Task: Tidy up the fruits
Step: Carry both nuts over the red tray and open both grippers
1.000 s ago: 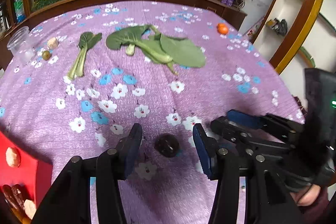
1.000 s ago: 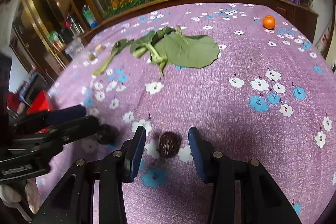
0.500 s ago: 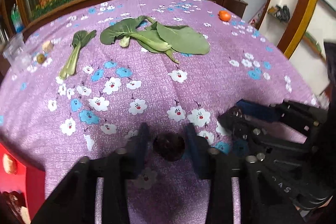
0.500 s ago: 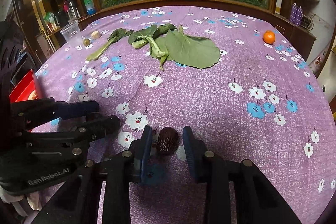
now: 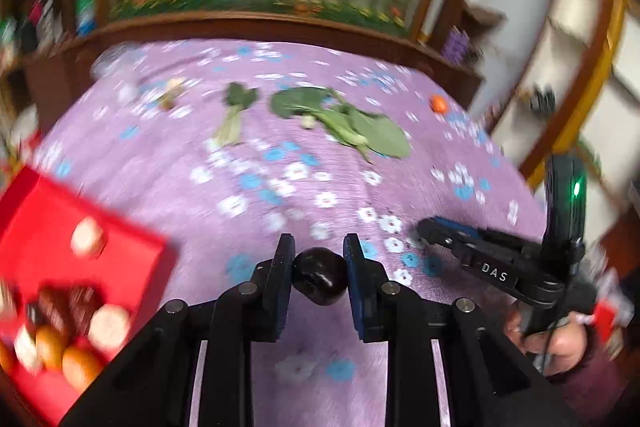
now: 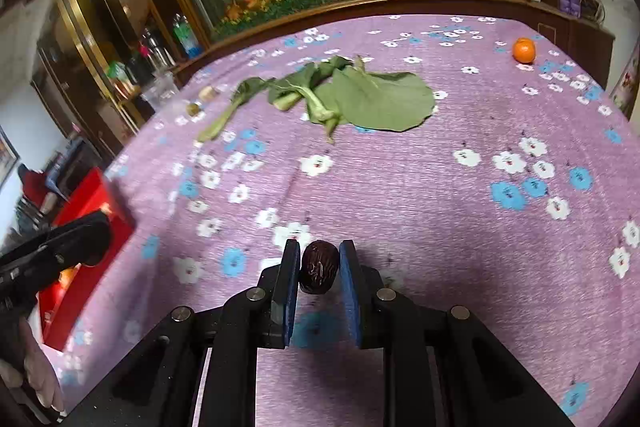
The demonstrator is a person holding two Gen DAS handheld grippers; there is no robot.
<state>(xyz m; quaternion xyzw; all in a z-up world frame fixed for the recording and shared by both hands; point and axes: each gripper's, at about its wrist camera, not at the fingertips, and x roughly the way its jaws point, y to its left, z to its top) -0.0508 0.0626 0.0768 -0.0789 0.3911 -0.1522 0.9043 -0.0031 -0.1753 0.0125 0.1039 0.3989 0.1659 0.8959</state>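
My left gripper (image 5: 318,259) is shut on a smooth dark round fruit (image 5: 319,281), held above the purple flowered tablecloth (image 5: 280,155). At the lower left of the left wrist view is a red tray (image 5: 48,227) with several fruits in it. My right gripper (image 6: 319,259) is shut on a wrinkled dark brown date (image 6: 319,267), low over the cloth. The right gripper (image 5: 424,229) also shows at the right of the left wrist view, and the left gripper (image 6: 84,239) at the left edge of the right wrist view, by the red tray (image 6: 96,203).
Green leafy vegetables (image 6: 360,95) lie mid-table. A small orange (image 6: 524,50) sits at the far right, and two small fruits (image 6: 200,101) and a clear cup (image 6: 162,91) at the far left. A wooden rail edges the table's far side.
Both grippers closed on their dark fruits. The left one then lifted and swung left toward the red tray, carrying its fruit. The right one stayed in place.
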